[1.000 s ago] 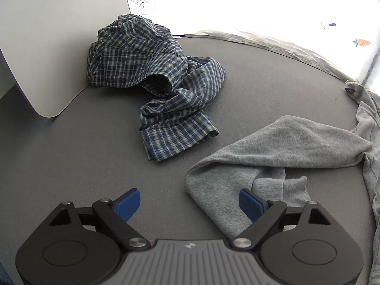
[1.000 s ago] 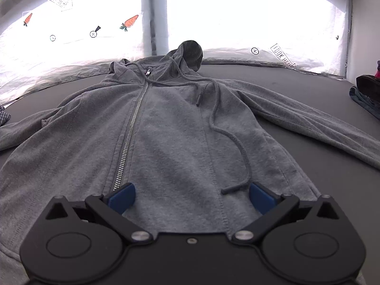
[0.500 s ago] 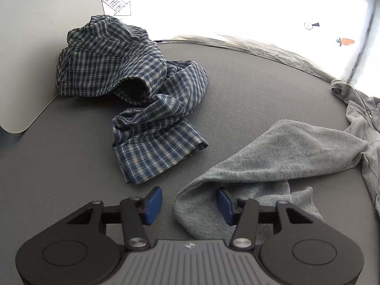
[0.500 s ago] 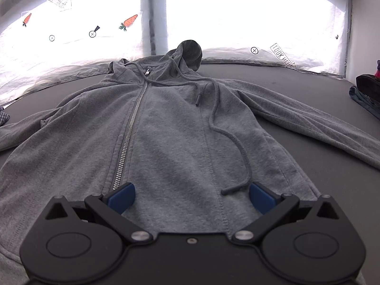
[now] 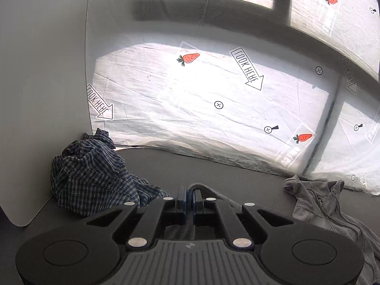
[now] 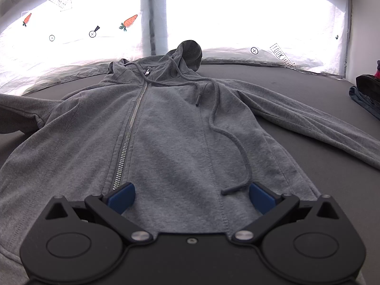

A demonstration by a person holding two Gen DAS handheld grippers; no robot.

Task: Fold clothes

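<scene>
Hoodie [image 6: 171, 128] flat, sleeve [image 5: 201, 188] pinched in left tool [image 5: 189, 198], right tool [image 6: 190, 198] agape.

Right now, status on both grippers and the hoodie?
Left gripper shut on hoodie sleeve. Right gripper open over hoodie hem. Plaid shirt heaped left, apart.

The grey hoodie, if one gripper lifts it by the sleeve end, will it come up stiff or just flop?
Likely floppy: the grey hoodie lies limp and creased on the table. The sleeve pinched in the left gripper already drapes. The drawstring will probably dangle.
</scene>
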